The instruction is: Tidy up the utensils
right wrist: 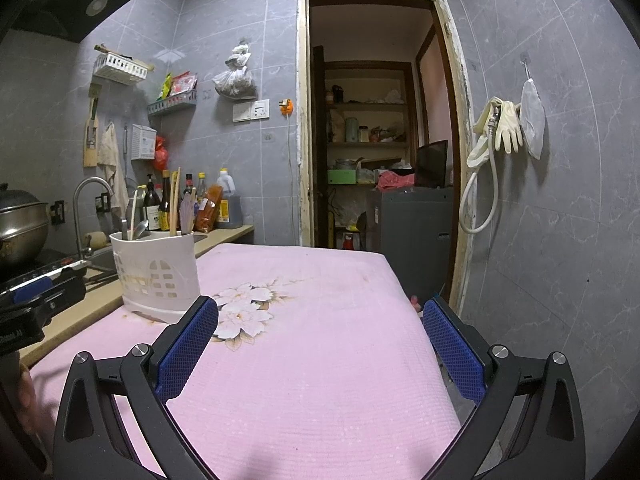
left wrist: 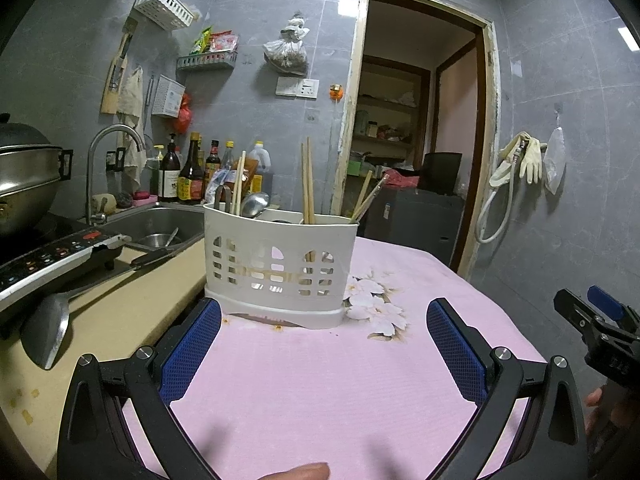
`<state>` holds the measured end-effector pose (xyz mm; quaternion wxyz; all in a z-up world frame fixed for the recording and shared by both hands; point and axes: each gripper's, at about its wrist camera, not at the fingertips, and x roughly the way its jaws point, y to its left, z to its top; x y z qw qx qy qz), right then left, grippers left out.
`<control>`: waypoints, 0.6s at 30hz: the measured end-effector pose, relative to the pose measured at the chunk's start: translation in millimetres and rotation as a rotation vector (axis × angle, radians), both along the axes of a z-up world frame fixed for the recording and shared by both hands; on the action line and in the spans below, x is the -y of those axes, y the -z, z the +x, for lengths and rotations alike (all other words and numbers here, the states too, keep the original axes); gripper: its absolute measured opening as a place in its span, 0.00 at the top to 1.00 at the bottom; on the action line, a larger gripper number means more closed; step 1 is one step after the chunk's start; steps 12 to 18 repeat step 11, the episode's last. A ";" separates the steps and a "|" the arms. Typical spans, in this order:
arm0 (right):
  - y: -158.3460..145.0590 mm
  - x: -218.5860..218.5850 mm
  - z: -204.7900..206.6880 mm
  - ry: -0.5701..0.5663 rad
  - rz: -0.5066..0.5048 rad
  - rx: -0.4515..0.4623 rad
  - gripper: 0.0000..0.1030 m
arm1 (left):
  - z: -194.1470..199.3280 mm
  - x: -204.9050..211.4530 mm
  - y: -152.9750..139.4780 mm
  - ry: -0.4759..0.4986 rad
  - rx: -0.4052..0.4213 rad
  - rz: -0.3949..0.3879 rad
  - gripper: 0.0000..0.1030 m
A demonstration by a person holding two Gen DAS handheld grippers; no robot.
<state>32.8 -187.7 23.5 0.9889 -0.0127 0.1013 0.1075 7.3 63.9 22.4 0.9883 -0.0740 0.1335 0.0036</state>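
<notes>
Honestly, what worries me most is the white utensil caddy (left wrist: 280, 264): it stands upright at the near-left corner of the pink-clothed table (left wrist: 340, 380), just beside the edge that drops toward the beige counter (left wrist: 120, 312) at my 9 o'clock. From the left view it sits at 12 o'clock, straight ahead of my left gripper (left wrist: 324, 344), whose fingers are spread wide with nothing between them. My right gripper (right wrist: 320, 340) is likewise spread and empty, and it sees the caddy up at about 10 o'clock. The chopsticks (left wrist: 308, 184) stand tall and lean loosely, with a metal spoon (left wrist: 254, 204) and a few other handles toward the left end; I judge the load top-heavy. If I come in low and nudge the caddy's wall instead of pinching a single stick, it could tip or slide over that edge. Closing on two sticks together could scissor them and flick one out. The cloth may also bunch under a finger and drag the caddy. A steel spatula (left wrist: 46, 332) lies on the counter at 8 o'clock, near my left finger's sweep.
</notes>
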 end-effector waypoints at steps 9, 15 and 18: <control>1.8 -0.5 -1.9 -0.001 0.000 -0.001 0.00 | 3.1 -2.3 2.3 -0.003 -0.012 -0.016 0.02; 1.6 -0.5 -1.6 -0.002 -0.001 -0.003 0.00 | 3.4 -2.4 2.4 -0.004 -0.013 -0.016 0.02; 1.6 -0.5 -1.6 -0.002 -0.001 -0.003 0.00 | 3.4 -2.4 2.4 -0.004 -0.013 -0.016 0.02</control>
